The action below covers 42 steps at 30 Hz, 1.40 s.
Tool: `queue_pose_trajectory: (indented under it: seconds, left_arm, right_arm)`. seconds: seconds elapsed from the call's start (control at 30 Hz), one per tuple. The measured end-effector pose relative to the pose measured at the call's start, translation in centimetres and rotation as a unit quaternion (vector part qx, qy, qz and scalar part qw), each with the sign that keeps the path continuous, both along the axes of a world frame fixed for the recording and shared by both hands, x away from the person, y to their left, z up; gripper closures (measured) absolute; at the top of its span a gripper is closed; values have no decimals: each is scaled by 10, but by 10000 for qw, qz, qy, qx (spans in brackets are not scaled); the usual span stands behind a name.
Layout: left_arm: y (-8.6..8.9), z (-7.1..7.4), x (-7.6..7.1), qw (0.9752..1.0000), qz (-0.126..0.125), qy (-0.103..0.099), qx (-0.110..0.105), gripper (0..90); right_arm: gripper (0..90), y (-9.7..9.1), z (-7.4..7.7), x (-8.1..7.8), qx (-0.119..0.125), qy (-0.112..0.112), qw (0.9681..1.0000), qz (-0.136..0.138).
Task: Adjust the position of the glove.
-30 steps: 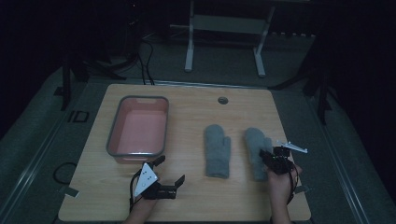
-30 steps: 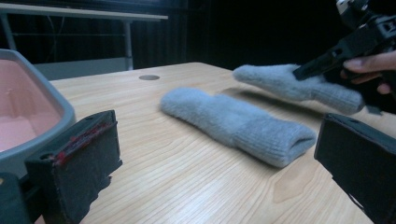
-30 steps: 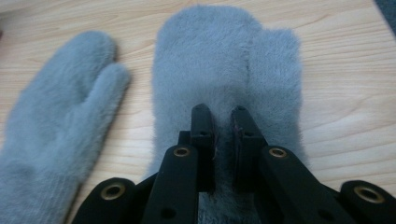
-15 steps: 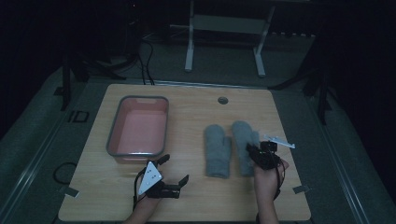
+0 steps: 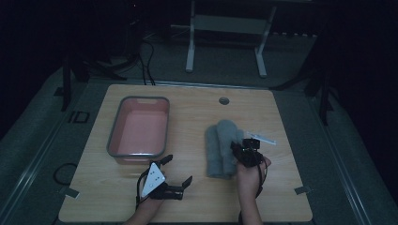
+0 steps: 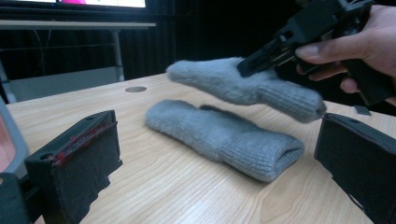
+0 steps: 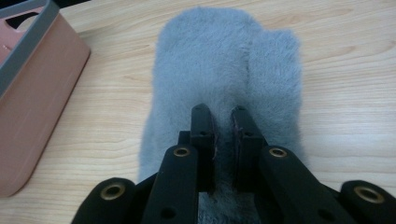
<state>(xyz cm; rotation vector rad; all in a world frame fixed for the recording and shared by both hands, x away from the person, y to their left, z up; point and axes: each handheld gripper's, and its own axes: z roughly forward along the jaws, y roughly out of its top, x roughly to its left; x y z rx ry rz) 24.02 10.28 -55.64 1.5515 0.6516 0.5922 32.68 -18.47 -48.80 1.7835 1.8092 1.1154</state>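
**Right-hand mitten carried over its twin; left gripper idle**

High view. My right gripper (image 5: 240, 151) has moved inward across the table (image 5: 281, 197) since the earlier frames, bringing the carried mitten (image 5: 228, 133) with it. A second ago this mitten lay apart from the resting mitten (image 5: 213, 154); now the two overlap near the table's middle right. I judge the work to be stacking or pairing the mittens, with the release not yet made. My left gripper (image 5: 173, 176) sits near the front edge, jaws spread wide and holding nothing, much where it was before. The pink tub (image 5: 114, 136) stands well to the left, its floor bare. A small round hole (image 5: 224, 100) marks the far part of the table.

Left gripper view. The carried mitten (image 6: 243, 86) hangs in the air, tilted, above the resting mitten (image 6: 219, 137), which lies flat on the wood. I see a gap between them, so they are not touching at the near ends. The right gripper (image 6: 261, 58) pinches the upper mitten at its far edge. My own two jaws stand far apart at either side, empty.

Right gripper view. The jaws are nearly closed, pinching grey fleece of the carried mitten (image 7: 224, 70) between them. The tub (image 7: 32, 93) is near on the left; nothing blocks lowering the mitten.
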Motion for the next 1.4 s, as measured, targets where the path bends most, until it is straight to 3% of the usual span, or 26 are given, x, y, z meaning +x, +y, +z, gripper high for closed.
queue_pose_trajectory:
  seconds: [0.13,0.5,0.73,0.97,1.2,1.4]
  left_arm:
    - [-4,2,3,10000,-42,13,-71,5]
    - [-16,4,8,10000,43,-47,24,5]
    - [-18,4,7,9999,12,-92,59,5]
    - [-16,3,6,9999,33,-71,74,5]
    - [-17,3,7,10000,12,-36,73,5]
    - [-15,2,8,10000,7,-19,92,5]
  right_arm:
    - [820,13,0,1,-27,2,10000,-14]
    - [820,32,-5,1,-3,153,9999,-46]
    - [816,35,-18,6,82,307,9994,-121]
    - [796,46,-30,11,-105,398,9991,-94]
    - [679,47,-34,13,22,428,9991,8]
    - [509,42,-21,13,40,385,9989,267]
